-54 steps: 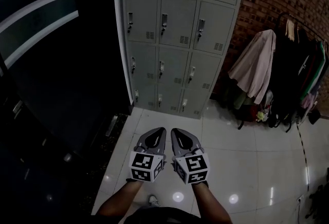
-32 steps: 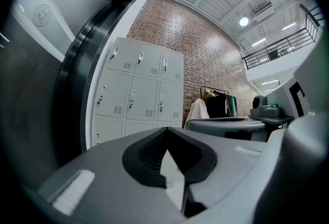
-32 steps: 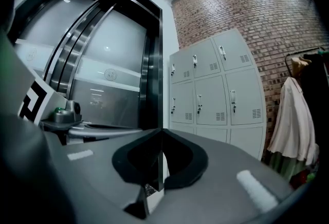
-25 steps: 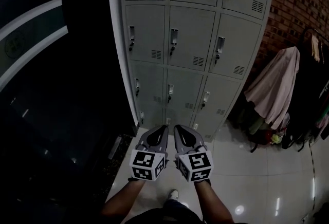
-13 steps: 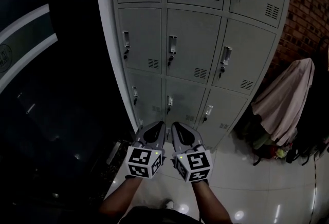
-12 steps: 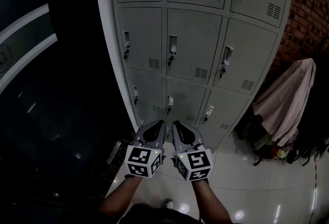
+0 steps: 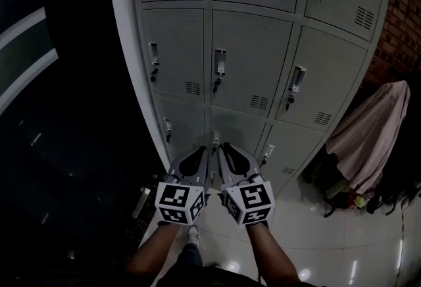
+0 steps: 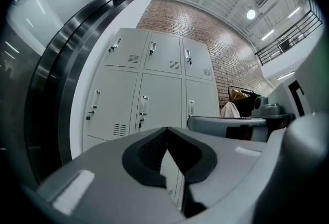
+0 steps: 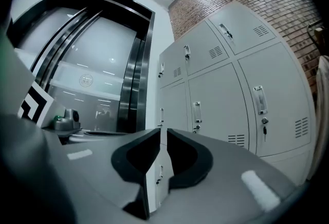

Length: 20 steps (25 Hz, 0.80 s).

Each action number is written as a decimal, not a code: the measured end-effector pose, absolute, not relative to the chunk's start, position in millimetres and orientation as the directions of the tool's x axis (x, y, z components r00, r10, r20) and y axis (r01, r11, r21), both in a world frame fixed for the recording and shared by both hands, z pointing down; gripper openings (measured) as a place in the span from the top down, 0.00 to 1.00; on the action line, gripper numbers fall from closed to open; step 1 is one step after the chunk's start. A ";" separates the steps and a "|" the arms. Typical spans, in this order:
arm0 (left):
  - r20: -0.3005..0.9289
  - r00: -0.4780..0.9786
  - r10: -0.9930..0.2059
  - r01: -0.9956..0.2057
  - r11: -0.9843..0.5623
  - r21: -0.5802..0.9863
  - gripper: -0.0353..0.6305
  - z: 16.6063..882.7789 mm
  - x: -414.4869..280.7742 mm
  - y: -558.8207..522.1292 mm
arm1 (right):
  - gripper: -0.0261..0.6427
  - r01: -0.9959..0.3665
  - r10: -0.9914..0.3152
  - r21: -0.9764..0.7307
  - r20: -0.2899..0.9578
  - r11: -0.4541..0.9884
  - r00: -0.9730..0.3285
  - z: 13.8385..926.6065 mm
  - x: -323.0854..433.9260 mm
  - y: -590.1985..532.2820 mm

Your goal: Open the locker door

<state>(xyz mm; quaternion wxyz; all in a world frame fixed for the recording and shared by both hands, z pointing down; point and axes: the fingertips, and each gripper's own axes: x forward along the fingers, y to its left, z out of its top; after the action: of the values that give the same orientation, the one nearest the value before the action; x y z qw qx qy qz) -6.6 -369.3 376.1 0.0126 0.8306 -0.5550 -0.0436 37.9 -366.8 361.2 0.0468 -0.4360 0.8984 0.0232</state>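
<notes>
**Though it stands closed, the locker door (image 7: 250, 62) squarely faces the two claws**

Straight ahead of both claws, this middle-column door sits flush with its neighbours in the grey locker bank (image 7: 172, 49). Its long axis is vertical. Its handle (image 7: 220, 62) runs upright along the left edge, and vent slots (image 7: 260, 103) sit at the lower right.

The left claw (image 8: 167, 128) has its tips pressed together on nothing. The right claw (image 9: 163, 129), just beside it, is opening, with a thin slit between its jaws and nothing in it.

The frame's edge cuts off the top row of lockers, and the claws cover part of the bottom row. To the right of the right claw, coats (image 7: 368, 141) hang near a brick wall (image 7: 404, 29). The head view is dim, and the keyholes are too small to make out.
</notes>
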 end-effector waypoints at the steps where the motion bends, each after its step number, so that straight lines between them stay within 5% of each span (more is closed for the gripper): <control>1: -0.061 0.387 -0.920 -0.918 -0.390 0.070 0.94 375.8 -8.8 -379.1 | 0.94 -0.787 -0.782 0.004 -0.107 0.617 -0.614 359.6 34.8 -376.9; 20: -0.085 0.516 -0.852 -0.849 -0.522 0.075 0.94 351.1 -59.2 -552.4 | 0.82 -0.853 -0.847 0.024 -0.107 0.521 -0.520 321.8 -21.7 -569.7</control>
<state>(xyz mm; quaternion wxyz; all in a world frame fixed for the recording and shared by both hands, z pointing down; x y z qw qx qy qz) -59.2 -552.4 351.1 0.0117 0.8707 -0.4886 -0.0555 -21.7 -569.7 321.8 0.0408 -0.4880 0.8711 0.0365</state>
